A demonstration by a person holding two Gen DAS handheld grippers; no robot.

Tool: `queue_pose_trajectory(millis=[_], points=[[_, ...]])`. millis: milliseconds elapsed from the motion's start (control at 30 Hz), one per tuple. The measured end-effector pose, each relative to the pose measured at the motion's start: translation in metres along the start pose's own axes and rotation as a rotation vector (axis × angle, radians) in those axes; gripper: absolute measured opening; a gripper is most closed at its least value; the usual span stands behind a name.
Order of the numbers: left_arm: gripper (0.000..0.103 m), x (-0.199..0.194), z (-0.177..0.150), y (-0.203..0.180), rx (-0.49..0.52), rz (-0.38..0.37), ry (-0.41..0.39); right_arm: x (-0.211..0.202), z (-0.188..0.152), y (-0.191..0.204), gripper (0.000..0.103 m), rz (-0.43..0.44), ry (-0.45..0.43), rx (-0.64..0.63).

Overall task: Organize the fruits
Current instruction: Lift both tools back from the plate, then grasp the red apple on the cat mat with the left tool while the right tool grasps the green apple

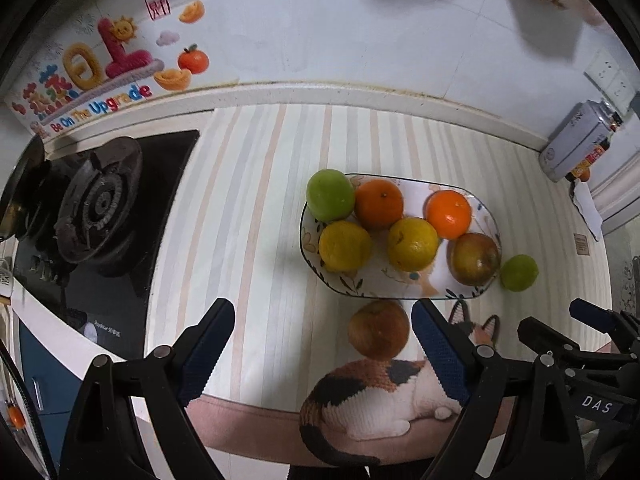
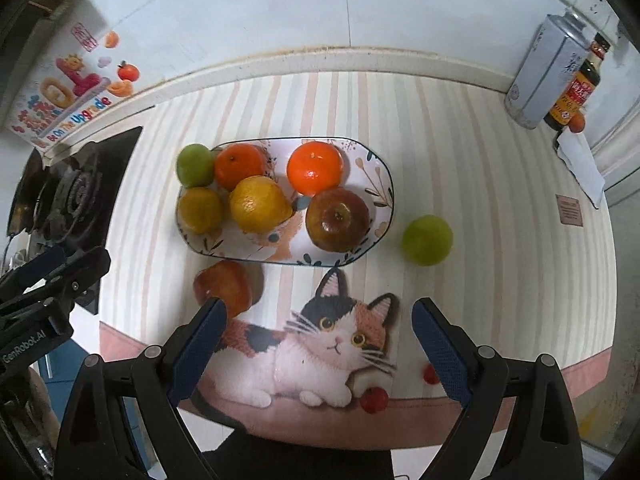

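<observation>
Both tongs (image 1: 323, 344) (image 2: 319, 344) gape — ridged blue pads, round glossy fruit on oval plate (image 2: 384, 184).

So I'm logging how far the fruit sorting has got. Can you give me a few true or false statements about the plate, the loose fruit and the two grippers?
1. Both oranges lie on the plate. True: one orange and the other orange are both on it.
2. The plate holds two reddish apples. False: one reddish apple is on it; the other apple lies on the mat in front of the plate.
3. A green fruit lies on the mat to the right of the plate. True.
4. The left gripper is shut on an apple. False: its jaws stand open, holding nothing.
5. The right gripper is open. True.
6. The plate sits on the gas burner. False: it is on the striped mat, right of the burner.
</observation>
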State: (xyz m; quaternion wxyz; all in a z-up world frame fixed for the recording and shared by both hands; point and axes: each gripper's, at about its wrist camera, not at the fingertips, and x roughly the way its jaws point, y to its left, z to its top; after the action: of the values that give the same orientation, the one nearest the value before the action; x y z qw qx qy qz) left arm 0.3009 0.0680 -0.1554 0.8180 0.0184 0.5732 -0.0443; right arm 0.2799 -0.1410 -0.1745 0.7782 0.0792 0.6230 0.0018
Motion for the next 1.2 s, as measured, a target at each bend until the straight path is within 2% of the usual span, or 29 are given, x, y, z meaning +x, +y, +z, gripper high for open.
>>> queue_pose_trajectory(millis=[433,800,1033,1200], points=[[0.091,-0.07,-0.026,-0.017,0.034,-0.015,-0.106,-0.077,-0.042,0.0,0.096,0.021,-0.125,-0.006],[0.091,-0.11,-0.04,-0.026,0.057,-0.005,-0.194,-0.117,-0.059,-0.001,0.096,0.006,-0.207,-0.003],[0.091,-0.113,-0.043,-0.026,0.059,-0.005,-0.201,-0.124,-0.059,-0.003,0.096,0.024,-0.231,0.02],[0.091,-0.101,-0.038,-0.027,0.048,-0.005,-0.186,-0.113,-0.049,-0.023,0.096,0.033,-0.233,0.082]])
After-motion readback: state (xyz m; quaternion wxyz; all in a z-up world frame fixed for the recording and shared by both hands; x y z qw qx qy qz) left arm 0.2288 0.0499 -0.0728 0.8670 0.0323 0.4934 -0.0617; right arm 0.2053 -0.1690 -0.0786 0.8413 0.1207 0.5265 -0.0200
